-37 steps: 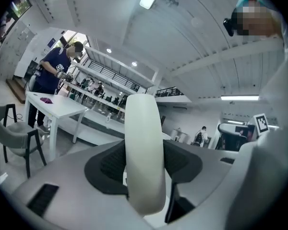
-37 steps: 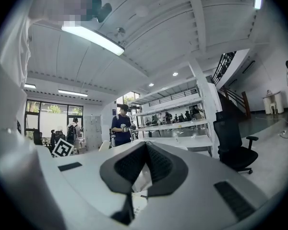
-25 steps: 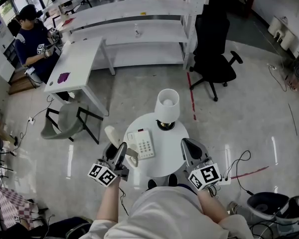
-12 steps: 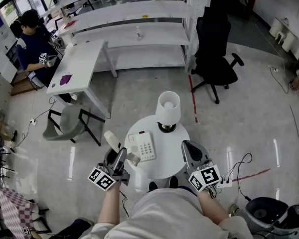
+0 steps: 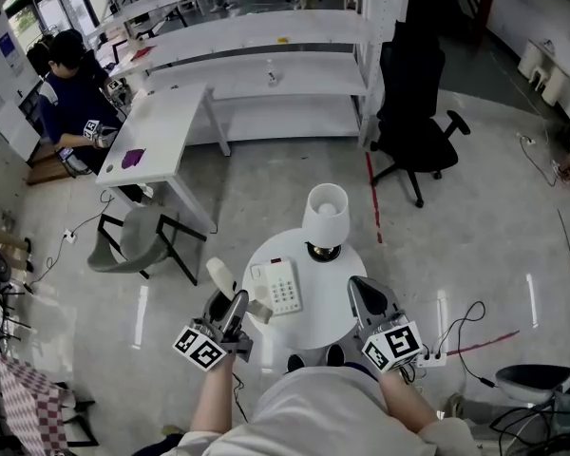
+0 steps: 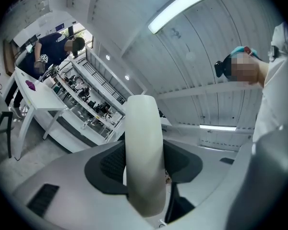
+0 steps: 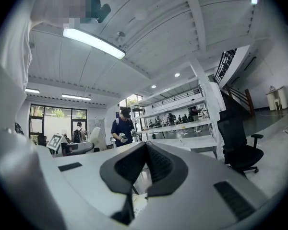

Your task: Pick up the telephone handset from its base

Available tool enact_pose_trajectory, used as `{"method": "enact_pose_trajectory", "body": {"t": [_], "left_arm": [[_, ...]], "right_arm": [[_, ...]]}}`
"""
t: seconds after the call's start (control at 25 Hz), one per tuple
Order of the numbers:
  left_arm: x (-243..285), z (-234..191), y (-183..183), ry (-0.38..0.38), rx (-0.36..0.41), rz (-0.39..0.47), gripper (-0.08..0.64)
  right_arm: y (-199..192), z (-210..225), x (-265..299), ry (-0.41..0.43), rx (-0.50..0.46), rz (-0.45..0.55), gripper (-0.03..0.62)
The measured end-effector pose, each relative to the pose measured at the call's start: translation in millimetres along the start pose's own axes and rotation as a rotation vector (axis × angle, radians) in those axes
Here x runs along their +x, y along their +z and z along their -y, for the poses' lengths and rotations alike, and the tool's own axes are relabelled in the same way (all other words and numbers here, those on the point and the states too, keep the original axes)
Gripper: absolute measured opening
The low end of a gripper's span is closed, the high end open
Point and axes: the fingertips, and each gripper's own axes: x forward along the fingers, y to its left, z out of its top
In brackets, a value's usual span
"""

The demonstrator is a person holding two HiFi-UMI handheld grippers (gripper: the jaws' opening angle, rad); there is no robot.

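Left hand-held gripper (image 5: 230, 304): clamped on the telephone handset (image 5: 218, 275), jaws set well apart around its middle. Marker cube (image 5: 201, 348) at its rear, forearm behind.

Telephone handset: cream-coloured, off its base, held at the left edge of the tabletop (image 5: 331, 291). One end sticks out up and to the left past the jaws; the other end points toward the base. In the left gripper view it stands as a pale rounded bar between the dark pads, against the ceiling and strip lights.

Telephone base (image 5: 283, 286): white, keypad facing up, lying flat on the left half of the round white tabletop, just right of the handset and apart from it.

Right hand-held gripper (image 5: 363, 291): jaws together at the tips, nothing between them, held over the right side of the tabletop, clear of the base.

Table lamp (image 5: 325, 215): white shade, dark foot, standing at the far edge of the tabletop behind the base.

Surroundings: black office chair (image 5: 413, 93) beyond the tabletop; long white shelving (image 5: 266, 36); white desk (image 5: 161, 131) with a seated person (image 5: 71, 93) at its far side; grey chair (image 5: 138, 240) on the floor beside that desk.
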Motion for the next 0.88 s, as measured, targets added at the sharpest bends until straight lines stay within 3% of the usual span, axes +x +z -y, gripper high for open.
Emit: {"method": "enact_pose_trajectory", "body": {"t": [0.88], "left_arm": [[1,-4,0,0.005,-0.012,0.011,0.225]], "right_arm": [[1,4,11,0.021,0.016,0.008,0.007]]}}
